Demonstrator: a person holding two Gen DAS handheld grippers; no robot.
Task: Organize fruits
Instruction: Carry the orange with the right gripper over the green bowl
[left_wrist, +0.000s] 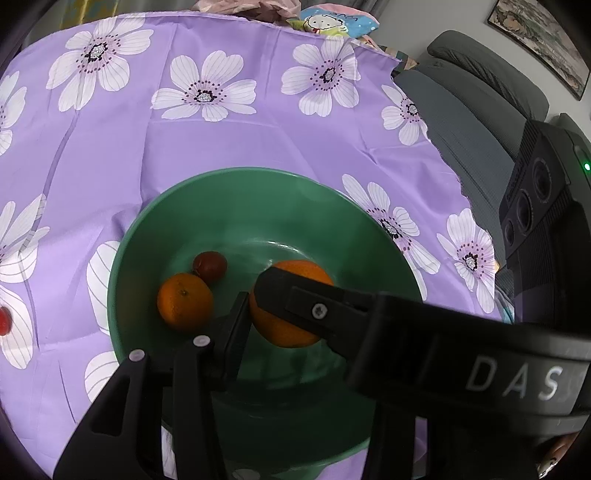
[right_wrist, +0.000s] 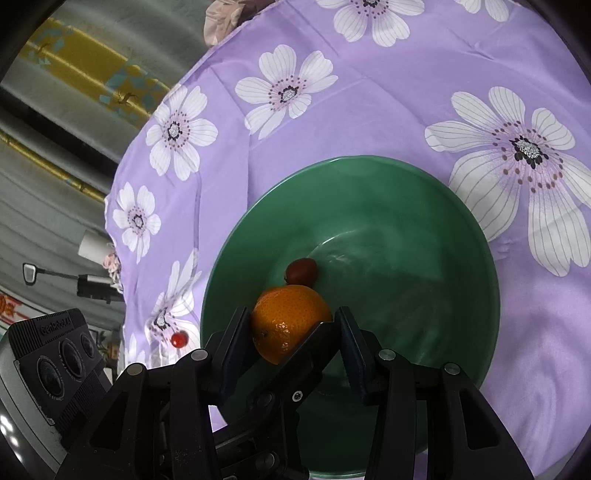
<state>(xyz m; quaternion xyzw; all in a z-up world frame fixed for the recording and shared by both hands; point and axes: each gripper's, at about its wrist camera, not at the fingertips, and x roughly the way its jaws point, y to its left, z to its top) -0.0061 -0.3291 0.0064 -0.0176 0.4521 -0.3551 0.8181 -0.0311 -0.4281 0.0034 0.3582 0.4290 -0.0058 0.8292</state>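
Observation:
A green bowl (left_wrist: 229, 192) (right_wrist: 461, 229) stands on the purple flowered cloth. In it lie an orange (left_wrist: 184, 301) and a small dark red fruit (left_wrist: 210, 266) (right_wrist: 301, 271). A second orange (left_wrist: 291, 325) (right_wrist: 288, 321) is held over the bowl between gripper fingers. In the right wrist view it sits between the pads of my right gripper (right_wrist: 291, 332), and a black finger crosses in front of it. In the left wrist view my left gripper (left_wrist: 258, 306) stands at the same orange, with the other gripper's body lying across it. A small bright red fruit (left_wrist: 3, 321) (right_wrist: 180, 338) lies on the cloth left of the bowl.
The cloth (left_wrist: 147, 147) covers a round table. A grey sofa (left_wrist: 480, 110) stands to the right of it. Bags and printed cloth (left_wrist: 325, 22) lie at the far edge. Yellow-patterned curtains (right_wrist: 92, 74) hang beyond the table's left side.

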